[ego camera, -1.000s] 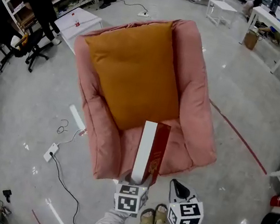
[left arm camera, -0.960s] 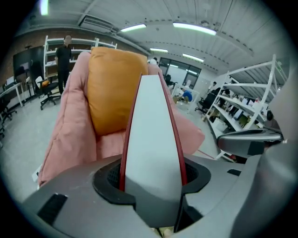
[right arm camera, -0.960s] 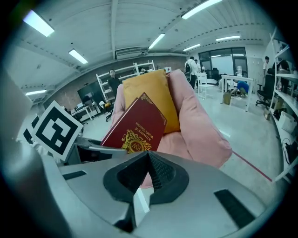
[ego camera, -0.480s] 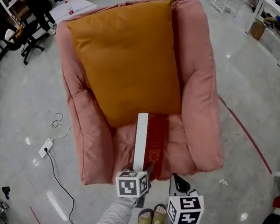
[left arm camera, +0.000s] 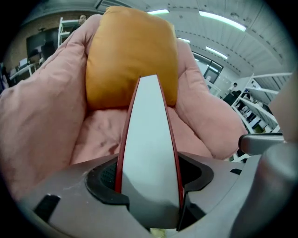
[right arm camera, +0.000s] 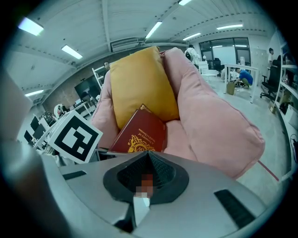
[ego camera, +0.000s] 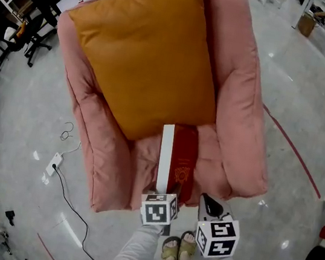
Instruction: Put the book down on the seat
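Left gripper (ego camera: 166, 198) sits at the 6 o'clock edge of the pink armchair (ego camera: 239, 108), with the red book (ego camera: 177, 162) between its jaws. The jaws are opening. In the left gripper view the pads appear to stand just off the covers, though the close angle leaves contact uncertain. The book stands on edge over the seat (ego camera: 144, 160), white page edge up, its length running toward 12 o'clock. Its red cover with the gold emblem faces 3 o'clock and leans that way. Its far end reaches the lower edge of the orange cushion (ego camera: 143, 56), which fills the chair back at 12 o'clock. Right gripper (ego camera: 210, 206) hangs at 3 o'clock of the left gripper, off the chair's front edge and apart from the book. Its jaws are together with nothing between them. The person's sandalled feet (ego camera: 177, 251) are at 6 o'clock below both grippers. A power strip (ego camera: 54, 164) with its cable lies on the floor at 9 o'clock of the chair.
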{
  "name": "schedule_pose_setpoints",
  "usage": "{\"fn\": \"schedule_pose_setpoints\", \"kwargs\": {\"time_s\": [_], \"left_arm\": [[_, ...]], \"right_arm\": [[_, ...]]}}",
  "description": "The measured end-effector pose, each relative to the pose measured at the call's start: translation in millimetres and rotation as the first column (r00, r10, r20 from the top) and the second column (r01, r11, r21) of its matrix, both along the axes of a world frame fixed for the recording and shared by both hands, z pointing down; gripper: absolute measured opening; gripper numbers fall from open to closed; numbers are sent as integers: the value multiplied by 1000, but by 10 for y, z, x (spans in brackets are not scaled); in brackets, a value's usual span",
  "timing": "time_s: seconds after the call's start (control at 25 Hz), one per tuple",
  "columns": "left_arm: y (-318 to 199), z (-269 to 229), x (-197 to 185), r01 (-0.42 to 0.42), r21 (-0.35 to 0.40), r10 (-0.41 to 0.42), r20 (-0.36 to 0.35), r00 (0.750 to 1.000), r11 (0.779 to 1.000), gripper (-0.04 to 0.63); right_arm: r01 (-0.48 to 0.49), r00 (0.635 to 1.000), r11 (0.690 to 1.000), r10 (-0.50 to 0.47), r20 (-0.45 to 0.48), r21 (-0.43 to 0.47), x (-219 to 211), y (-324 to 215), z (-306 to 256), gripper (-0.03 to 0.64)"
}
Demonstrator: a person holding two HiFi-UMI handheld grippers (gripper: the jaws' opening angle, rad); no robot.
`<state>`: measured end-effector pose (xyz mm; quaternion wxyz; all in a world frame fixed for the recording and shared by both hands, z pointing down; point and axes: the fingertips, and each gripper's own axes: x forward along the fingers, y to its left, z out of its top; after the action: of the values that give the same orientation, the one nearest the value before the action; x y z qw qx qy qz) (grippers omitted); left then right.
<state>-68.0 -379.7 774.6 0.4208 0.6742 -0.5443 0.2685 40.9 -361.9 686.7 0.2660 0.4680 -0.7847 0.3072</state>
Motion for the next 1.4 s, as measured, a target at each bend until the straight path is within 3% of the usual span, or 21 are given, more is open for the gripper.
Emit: {"fn": "schedule_pose_setpoints", "kwargs": {"time_s": [0.24,0.68,1.0,1.08,1.4], "left_arm": [[160,56,-294,53,-13,-52,57,997,999,387],[643,-136,-663,113,-32,-110,69,992,993,391],[798,-727,-626,106,78,-110,54,992,991,106],[854,-903,-615,110,100,-115,50,992,989,6],[1173,-1583,-496,15,160,-30,91,995,987,6]], "right_arm": [[3,1000,1000,-3,2,-9,-1,82,-3,5],[16,1000,1000,-16,-2,-1,-105,238,-144,5],[21,1000,1000,-21,-9,12,-202,486,-384,5],[17,1000,1000,-17,-6,17,-222,565,-484,5],[24,1000,998,-24,0,50,-292,896,-933,5]]}}
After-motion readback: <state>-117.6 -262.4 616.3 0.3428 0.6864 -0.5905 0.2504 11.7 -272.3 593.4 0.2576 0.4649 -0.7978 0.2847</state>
